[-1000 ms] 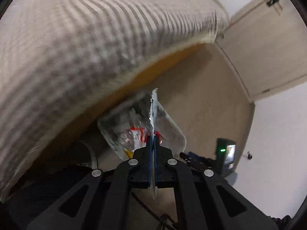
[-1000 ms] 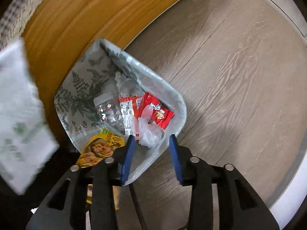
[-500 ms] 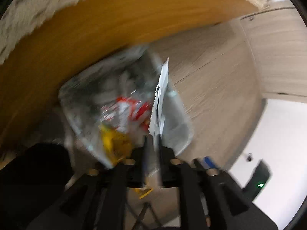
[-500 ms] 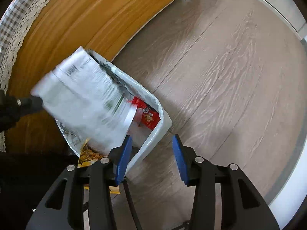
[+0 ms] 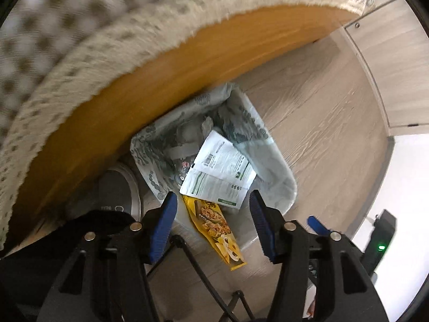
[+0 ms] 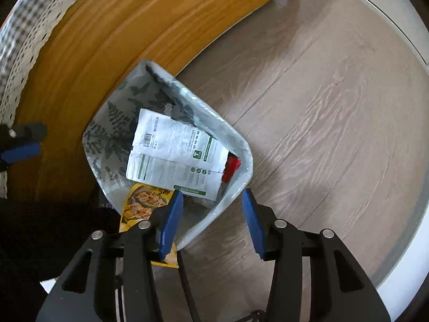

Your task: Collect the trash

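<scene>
White packet (image 5: 218,170) lies inside bin (image 5: 281,166), rim uncovered.

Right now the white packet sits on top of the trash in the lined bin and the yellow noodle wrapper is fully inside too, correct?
Not quite. The white packet does lie in the lined bin, but the right wrist view shows the yellow noodle wrapper hanging out over the rim.

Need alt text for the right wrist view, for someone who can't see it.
A white wrapper lies in the lined trash bin on a wood floor; the empty right gripper above is opening. A yellow packet hangs over the bin's near rim.
</scene>
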### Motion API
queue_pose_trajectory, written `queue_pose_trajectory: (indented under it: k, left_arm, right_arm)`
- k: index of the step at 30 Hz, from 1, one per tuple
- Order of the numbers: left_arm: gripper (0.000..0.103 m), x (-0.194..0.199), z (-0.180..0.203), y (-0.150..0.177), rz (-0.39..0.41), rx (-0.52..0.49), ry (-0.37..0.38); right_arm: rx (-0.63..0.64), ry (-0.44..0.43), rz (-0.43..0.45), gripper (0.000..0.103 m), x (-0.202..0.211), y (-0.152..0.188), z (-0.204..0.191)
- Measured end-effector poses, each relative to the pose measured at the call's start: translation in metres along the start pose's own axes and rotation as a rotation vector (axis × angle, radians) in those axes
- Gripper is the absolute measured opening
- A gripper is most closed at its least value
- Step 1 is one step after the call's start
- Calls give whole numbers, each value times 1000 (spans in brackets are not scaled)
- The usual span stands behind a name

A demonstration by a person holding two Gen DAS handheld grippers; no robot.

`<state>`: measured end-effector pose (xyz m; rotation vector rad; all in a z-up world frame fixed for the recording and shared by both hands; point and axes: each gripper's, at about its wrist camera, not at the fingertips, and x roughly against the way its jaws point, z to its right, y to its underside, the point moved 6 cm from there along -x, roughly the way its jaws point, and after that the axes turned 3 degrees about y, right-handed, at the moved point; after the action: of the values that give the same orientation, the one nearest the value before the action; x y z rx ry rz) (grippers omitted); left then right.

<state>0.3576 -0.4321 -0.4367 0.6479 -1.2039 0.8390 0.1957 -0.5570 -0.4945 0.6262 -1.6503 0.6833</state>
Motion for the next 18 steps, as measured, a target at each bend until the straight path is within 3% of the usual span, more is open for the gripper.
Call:
queue_pose_trajectory:
  k: [2, 6, 11, 15, 18]
  left_arm:
    - [53, 15, -2, 0, 33, -4, 13]
    - [53, 49, -5, -2, 111, -4, 57]
    - [53, 128, -20, -10, 277, -10, 118]
    - [57, 181, -39, -14, 388, 0, 136]
    - [57, 200, -48, -13, 422, -1, 133]
  right_arm:
    - [38, 4, 5, 46, 4, 1, -8]
    - [229, 0, 26, 52, 14, 7, -42]
    - [496, -52, -13, 53, 13, 28, -107]
    - [570, -50, -45, 53, 5, 35, -138]
    - [565, -35, -39, 53, 7, 25, -150]
